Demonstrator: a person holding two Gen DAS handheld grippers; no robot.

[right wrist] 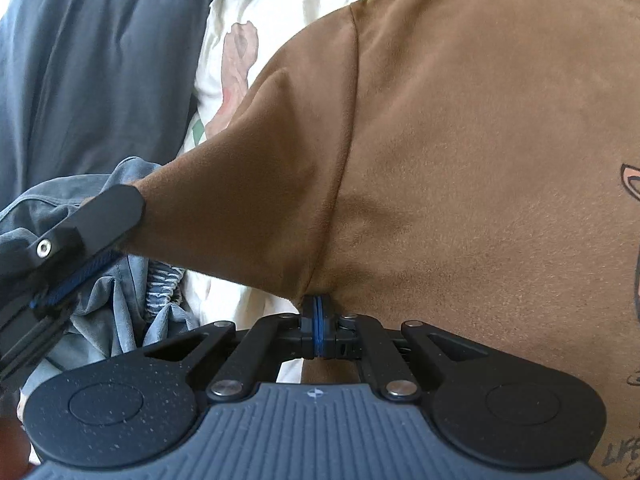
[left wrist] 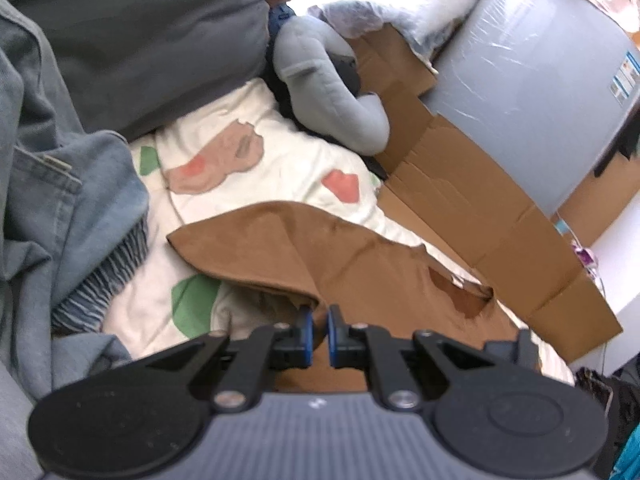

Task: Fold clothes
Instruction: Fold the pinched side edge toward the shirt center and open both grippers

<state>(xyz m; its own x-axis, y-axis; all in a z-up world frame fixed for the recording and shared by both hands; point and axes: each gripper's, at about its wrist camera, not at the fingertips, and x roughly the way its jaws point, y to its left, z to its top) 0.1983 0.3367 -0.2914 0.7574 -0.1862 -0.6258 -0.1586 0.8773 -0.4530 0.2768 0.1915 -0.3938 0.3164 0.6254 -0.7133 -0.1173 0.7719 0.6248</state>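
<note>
Right wrist: right gripper (right wrist: 319, 330) fingers pinch brown shirt (right wrist: 460, 140).

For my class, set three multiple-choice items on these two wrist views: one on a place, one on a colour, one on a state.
1. Where does the brown shirt lie?
A. on the printed quilt
B. inside the cardboard box
C. on the floor

2. What colour is the denim garment?
A. red
B. blue
C. white

3. How stands the right gripper?
A. wide open
B. shut on the brown shirt
C. shut on nothing

Key: 1 A, quilt shows around the shirt; 2 B, faded blue denim; 3 B, pads pinch brown cloth at the sleeve seam.
</note>
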